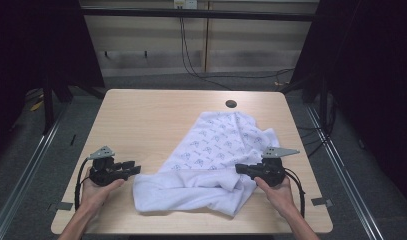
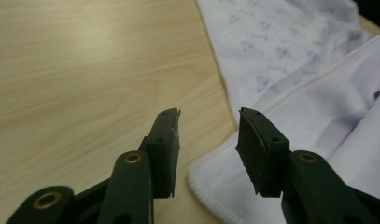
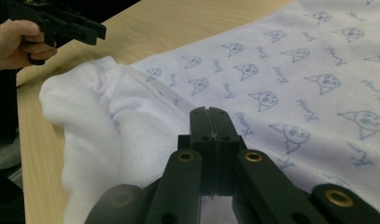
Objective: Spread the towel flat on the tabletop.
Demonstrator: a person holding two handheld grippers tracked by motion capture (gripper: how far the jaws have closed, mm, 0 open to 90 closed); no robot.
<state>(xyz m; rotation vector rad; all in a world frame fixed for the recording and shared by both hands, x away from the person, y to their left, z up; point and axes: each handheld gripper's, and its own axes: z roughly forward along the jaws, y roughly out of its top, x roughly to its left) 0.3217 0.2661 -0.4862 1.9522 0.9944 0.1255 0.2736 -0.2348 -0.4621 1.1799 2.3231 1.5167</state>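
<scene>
White cotton-like cloth [image 1: 211, 165], printed with small blue figures, one item, lying crumpled on the wooden counter [image 1: 141, 120].

High view: cloth sits right of centre and towards the lower edge of the frame, its printed face spread towards the upper right, its plain white underside rolled over along the lower edge. Left claw [image 1: 132, 167], at lower left, lies just beside the cloth's left end, apart from it. Right claw [image 1: 239, 169], at lower right, rests at the rolled right edge of the cloth. A hand holds each gripper from the bottom of the frame.

Left gripper view: left claw [image 2: 208, 135] spread, nothing between the pads, bare counter [image 2: 85, 70] under it. Cloth [image 2: 295, 93] fills the right half of the frame; its rounded, hemmed corner lies at lower centre, just ahead of the right-hand pad.

Right gripper view: right claw [image 3: 209, 126] pressed together; whether a fold of cloth is caught between the pads cannot be told. Printed cloth [image 3: 295, 84] fills the right side, the white roll sits at centre left, and the left claw [image 3: 92, 30] hangs at upper left.

Handling, by judgement: light, soft, limp, not fragile; will sag and slide rather than hold shape. Best taken at a hemmed corner or edge, where layers are thin enough to pinch singly.
</scene>
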